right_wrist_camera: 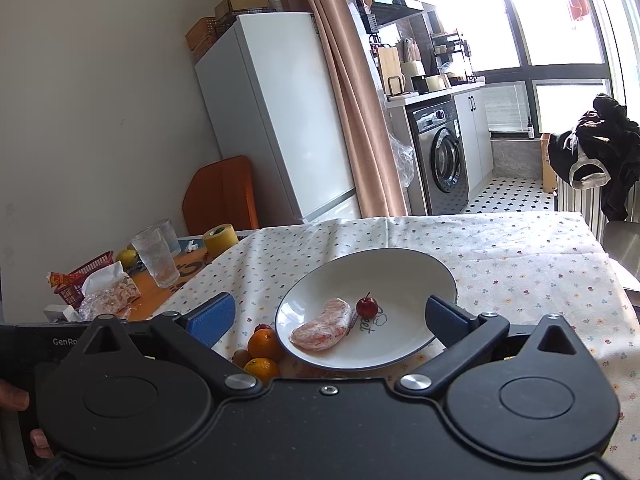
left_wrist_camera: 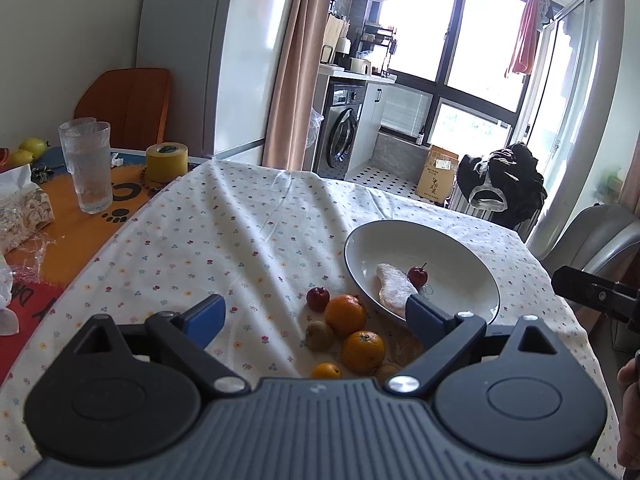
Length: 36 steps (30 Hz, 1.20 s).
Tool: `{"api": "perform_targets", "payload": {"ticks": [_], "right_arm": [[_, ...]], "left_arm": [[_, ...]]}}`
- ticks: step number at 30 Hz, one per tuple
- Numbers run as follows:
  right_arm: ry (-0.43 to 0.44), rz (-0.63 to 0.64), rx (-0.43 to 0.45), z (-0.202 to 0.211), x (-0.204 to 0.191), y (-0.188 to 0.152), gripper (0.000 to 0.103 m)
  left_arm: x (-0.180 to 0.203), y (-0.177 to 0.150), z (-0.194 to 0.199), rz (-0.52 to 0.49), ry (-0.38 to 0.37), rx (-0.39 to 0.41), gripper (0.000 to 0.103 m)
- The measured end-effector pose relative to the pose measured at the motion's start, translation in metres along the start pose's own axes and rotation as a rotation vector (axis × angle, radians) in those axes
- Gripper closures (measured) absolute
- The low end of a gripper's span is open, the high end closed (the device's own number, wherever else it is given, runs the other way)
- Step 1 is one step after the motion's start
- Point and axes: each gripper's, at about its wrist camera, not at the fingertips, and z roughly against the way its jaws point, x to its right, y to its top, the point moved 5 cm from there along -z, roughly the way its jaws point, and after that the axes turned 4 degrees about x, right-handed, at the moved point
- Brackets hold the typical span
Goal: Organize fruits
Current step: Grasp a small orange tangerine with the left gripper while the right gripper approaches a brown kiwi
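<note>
A white plate (left_wrist_camera: 460, 248) (right_wrist_camera: 400, 268) on the flowered tablecloth holds a wrapped pink fruit wedge (left_wrist_camera: 394, 286) (right_wrist_camera: 324, 326) and a small red apple (left_wrist_camera: 418, 276) (right_wrist_camera: 367, 306). Left of the plate lies a cluster: another small red apple (left_wrist_camera: 318, 299), two oranges (left_wrist_camera: 346, 315) (left_wrist_camera: 363, 351) (right_wrist_camera: 264, 344), a kiwi (left_wrist_camera: 319, 335) and a small tangerine (left_wrist_camera: 326, 371). My left gripper (left_wrist_camera: 316, 314) hovers open just above this cluster, nothing between its fingers. Over the plate's near rim, my right gripper (right_wrist_camera: 328, 316) is open and empty.
Stacked glass tumblers (left_wrist_camera: 86, 166) (right_wrist_camera: 156, 254), a yellow tape roll (left_wrist_camera: 166, 163) (right_wrist_camera: 218, 239), a tissue pack (left_wrist_camera: 22, 208) and a red basket (right_wrist_camera: 86, 276) sit at the table's left end. A grey chair (left_wrist_camera: 592, 240) stands right; a fridge (right_wrist_camera: 276, 116) stands behind.
</note>
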Motion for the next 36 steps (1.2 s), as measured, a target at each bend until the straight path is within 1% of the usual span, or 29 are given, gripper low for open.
{"api": "perform_targets", "payload": {"ticks": [4,8,11,13,20,24,30,33,36], "right_arm": [[-0.010,-0.003,-0.026,0.008,-0.003,-0.005,0.000],[-0.009,-0.013,-0.035,0.017,-0.005,-0.012,0.000],[-0.005,-0.026,-0.044,0.021,-0.003,-0.016,0.000],[0.003,-0.029,-0.051,0.022,-0.002,-0.018,0.000],[0.025,-0.022,-0.055,0.030,-0.004,-0.023,0.000],[0.041,-0.023,-0.064,0.028,-0.005,-0.028,0.000],[0.049,-0.011,-0.082,0.021,-0.010,-0.035,0.000],[0.051,0.002,-0.082,0.018,-0.014,-0.039,0.000],[0.052,0.004,-0.093,0.014,-0.015,-0.042,0.000]], "left_arm": [[0.003,-0.003,0.011,-0.014,-0.024,-0.019,0.007],[0.010,-0.003,0.025,-0.079,-0.028,-0.002,0.003],[0.013,-0.006,0.031,-0.100,-0.031,0.001,0.000],[0.015,-0.009,0.033,-0.104,-0.029,0.002,0.000],[0.012,-0.023,0.037,-0.062,-0.015,0.010,0.000],[0.013,-0.031,0.040,-0.068,0.002,0.012,0.000],[0.002,-0.039,0.036,-0.015,0.021,-0.001,0.000],[-0.002,-0.044,0.031,-0.013,0.027,-0.022,0.000],[-0.004,-0.049,0.028,-0.018,0.017,-0.035,0.000]]}}
